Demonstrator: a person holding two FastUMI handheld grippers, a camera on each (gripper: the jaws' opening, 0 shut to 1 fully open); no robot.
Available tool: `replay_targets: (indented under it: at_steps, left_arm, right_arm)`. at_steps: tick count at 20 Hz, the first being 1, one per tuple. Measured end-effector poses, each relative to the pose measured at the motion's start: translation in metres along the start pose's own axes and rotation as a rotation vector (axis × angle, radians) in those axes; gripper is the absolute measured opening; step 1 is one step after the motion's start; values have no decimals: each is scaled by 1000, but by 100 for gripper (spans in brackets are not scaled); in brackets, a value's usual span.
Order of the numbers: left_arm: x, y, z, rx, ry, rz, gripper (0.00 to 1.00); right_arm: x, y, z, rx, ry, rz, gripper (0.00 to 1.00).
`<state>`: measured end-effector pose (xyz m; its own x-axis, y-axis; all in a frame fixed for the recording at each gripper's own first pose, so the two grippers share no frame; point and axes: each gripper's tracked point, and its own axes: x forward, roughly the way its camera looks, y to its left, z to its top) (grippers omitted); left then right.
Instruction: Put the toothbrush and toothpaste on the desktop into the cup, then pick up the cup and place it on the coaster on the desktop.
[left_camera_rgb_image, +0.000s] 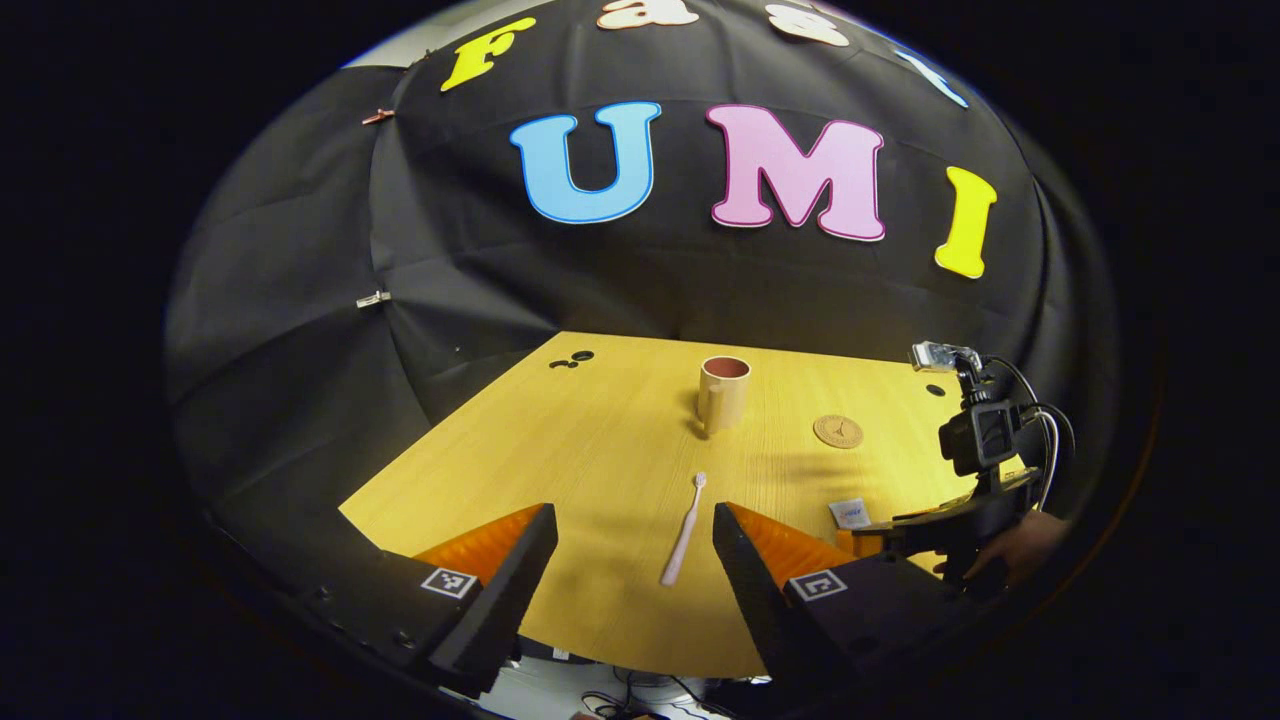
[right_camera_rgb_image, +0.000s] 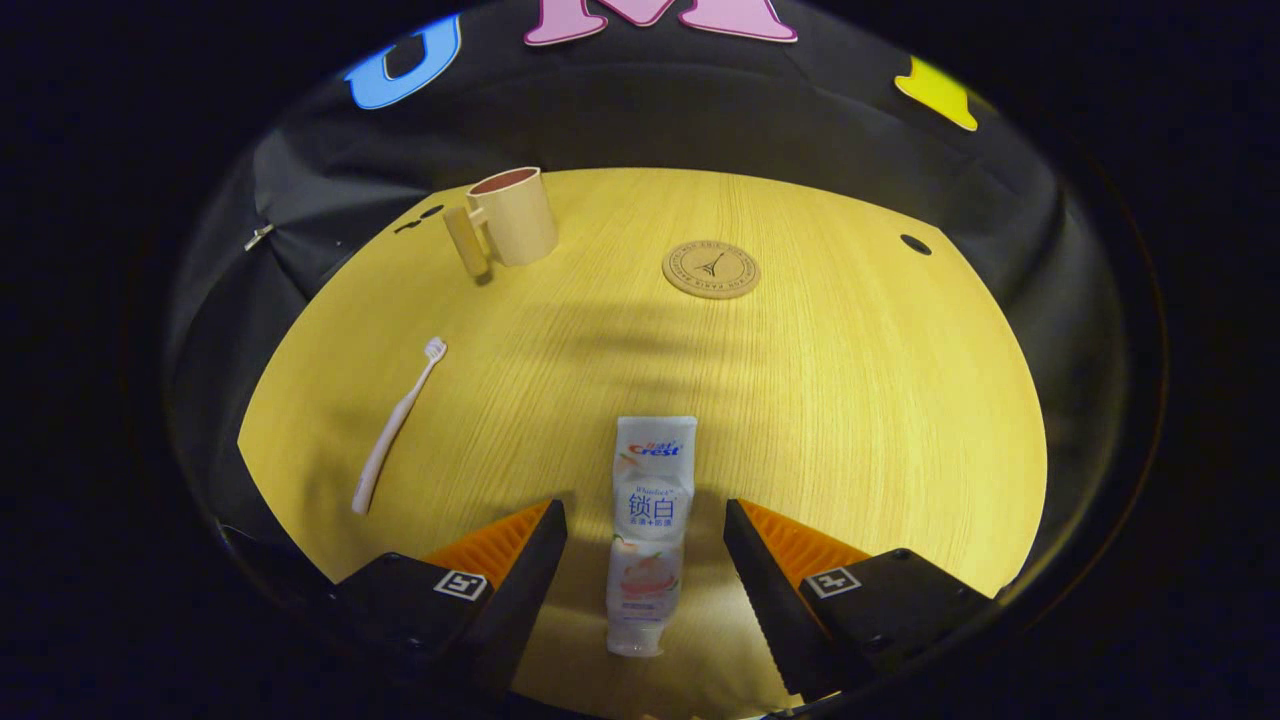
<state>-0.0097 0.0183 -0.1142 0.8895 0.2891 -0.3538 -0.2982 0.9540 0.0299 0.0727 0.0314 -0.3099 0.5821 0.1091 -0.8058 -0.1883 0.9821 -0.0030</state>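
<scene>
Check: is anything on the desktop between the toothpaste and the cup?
Nothing visible. In the right gripper view the toothpaste lies between the open jaws, with bare desktop up to the cup; the toothbrush lies off to the side.

Wooden desktop with dark holes at far corners; clips on black cloth

Left gripper: jaws spread wide, nothing between the pads, held low over the near edge of the desktop. Right gripper: jaws likewise spread, not clamped, low near the same edge; seen from the left gripper view at the desktop's right side, gripped by a hand (partly hidden).
</scene>
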Motion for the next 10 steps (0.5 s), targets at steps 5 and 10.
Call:
replay_targets:
  at_steps: [5, 10]
  left_arm:
    - [-1, 2, -7, -16, 24, 28, 96]
    - [-4, -12, -15, 15, 38, 24, 96]
  right_arm:
    - [7, 1, -12, 35, 52, 15, 98]
    - [13, -5, -10, 21, 48, -10, 98]
